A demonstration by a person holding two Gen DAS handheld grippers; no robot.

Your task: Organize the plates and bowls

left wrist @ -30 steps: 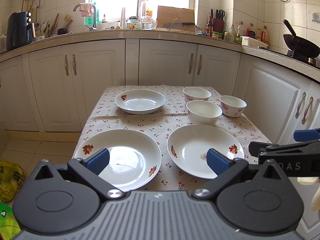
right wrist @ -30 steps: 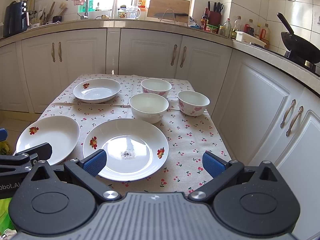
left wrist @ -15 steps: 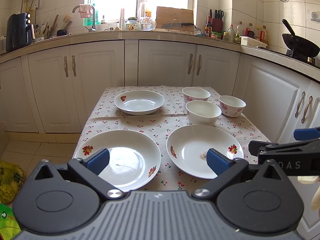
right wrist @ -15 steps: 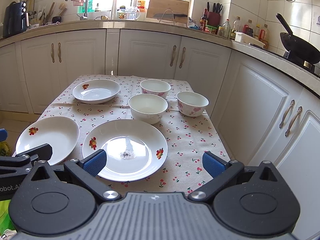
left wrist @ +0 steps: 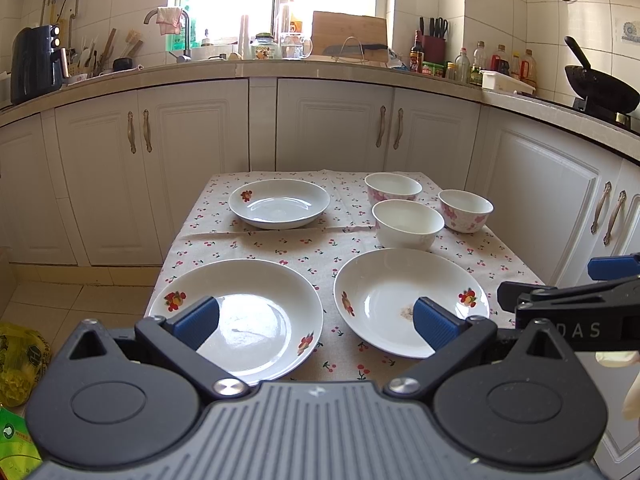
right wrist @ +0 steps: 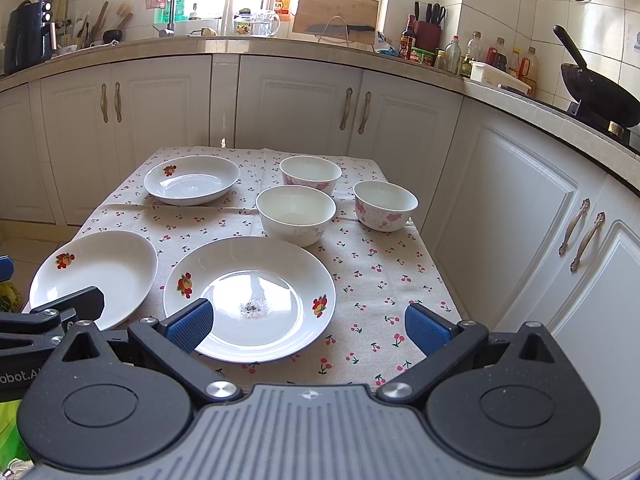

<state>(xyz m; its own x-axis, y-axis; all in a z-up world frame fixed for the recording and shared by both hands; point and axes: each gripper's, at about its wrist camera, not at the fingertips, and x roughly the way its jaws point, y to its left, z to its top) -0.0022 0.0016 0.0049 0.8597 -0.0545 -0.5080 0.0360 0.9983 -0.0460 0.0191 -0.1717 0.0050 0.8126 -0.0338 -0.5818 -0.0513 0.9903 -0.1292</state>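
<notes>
White plates (right wrist: 248,298) (fruit decals), bowls (right wrist: 296,214) pink-flowered.

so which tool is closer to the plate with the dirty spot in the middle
Right. The right tool sits open at the near edge of the dirty plate, one tip over its rim. The left tool is centred further left, mostly over the clean plate.

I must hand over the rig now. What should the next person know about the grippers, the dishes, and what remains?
Left gripper: jaws open, empty, above the near-left plate.
Right gripper: jaws open, empty, near the near-right plate, which has a dark speck in its middle.
Far plate and three bowls stand apart on the tablecloth.
Done: nothing stacked.
Left: stack plates, nest bowls.
</notes>
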